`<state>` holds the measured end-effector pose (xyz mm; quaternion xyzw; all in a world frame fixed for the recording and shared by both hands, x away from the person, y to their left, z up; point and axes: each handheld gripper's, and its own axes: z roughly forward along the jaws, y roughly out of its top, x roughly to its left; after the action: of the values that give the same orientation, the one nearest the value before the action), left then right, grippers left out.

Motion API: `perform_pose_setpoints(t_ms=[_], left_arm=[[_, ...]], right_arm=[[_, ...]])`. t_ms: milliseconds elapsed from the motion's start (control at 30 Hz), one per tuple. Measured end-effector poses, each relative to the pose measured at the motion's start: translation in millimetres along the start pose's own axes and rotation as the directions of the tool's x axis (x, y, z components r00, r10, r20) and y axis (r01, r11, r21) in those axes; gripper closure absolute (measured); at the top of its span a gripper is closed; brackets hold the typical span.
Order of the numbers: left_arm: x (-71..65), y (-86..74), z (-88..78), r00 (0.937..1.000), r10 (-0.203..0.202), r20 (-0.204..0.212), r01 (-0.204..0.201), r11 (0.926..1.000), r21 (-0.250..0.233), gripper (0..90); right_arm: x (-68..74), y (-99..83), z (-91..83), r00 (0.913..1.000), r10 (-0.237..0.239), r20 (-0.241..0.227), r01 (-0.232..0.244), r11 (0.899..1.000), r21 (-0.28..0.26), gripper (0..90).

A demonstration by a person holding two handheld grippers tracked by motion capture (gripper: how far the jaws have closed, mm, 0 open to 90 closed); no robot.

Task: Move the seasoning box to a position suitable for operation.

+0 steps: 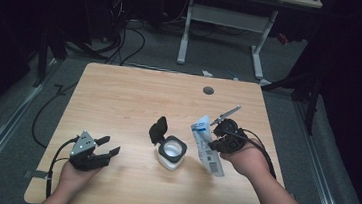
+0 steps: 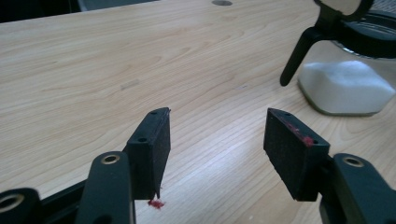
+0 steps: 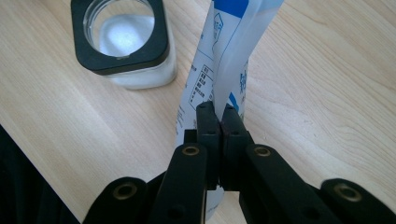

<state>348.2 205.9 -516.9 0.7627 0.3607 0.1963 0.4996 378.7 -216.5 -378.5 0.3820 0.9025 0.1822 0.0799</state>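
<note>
Your right tool is clenched on the refill pouch, just right of the open jar on the desk. Tip its mouth over the opening; your left tool, released and empty, can steady the jar.

The table is pale matt wood grain, the jar clear glass with black plastic collar, the pouch glossy film.

Left gripper agape, right gripper seemingly clamped
</note>
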Motion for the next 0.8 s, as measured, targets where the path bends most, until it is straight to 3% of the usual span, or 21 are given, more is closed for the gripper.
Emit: perform_pose_setpoints(t_ms=[200, 600, 700, 800], left_arm=[[7.9, -0.9, -3.7, 0.9994, -0.035, 0.007, 0.035, 0.9993, 0.013, 41.3], [5.3, 0.1, -2.3, 0.9995, -0.018, 0.027, 0.017, 0.9996, 0.023, 41.3], [5.1, 0.3, -1.6, 0.9994, -0.020, 0.030, 0.019, 0.9996, 0.022, 41.1], [6.4, 0.5, -2.0, 0.9978, -0.047, 0.046, 0.046, 0.9988, 0.016, 40.5]], right_arm=[[-8.0, -6.0, -4.5, 0.9996, 0.015, 0.024, -0.014, 1.000, -0.020, 89.4], [-28.1, -23.1, -10.4, 0.9953, 0.080, 0.055, -0.078, 0.996, -0.043, 89.4], [-33.4, -27.5, -11.2, 0.9937, 0.092, 0.065, -0.089, 0.995, -0.042, 89.4], [-38.2, -32.4, -12.4, 0.9915, 0.101, 0.082, -0.098, 0.994, -0.042, 89.4]])
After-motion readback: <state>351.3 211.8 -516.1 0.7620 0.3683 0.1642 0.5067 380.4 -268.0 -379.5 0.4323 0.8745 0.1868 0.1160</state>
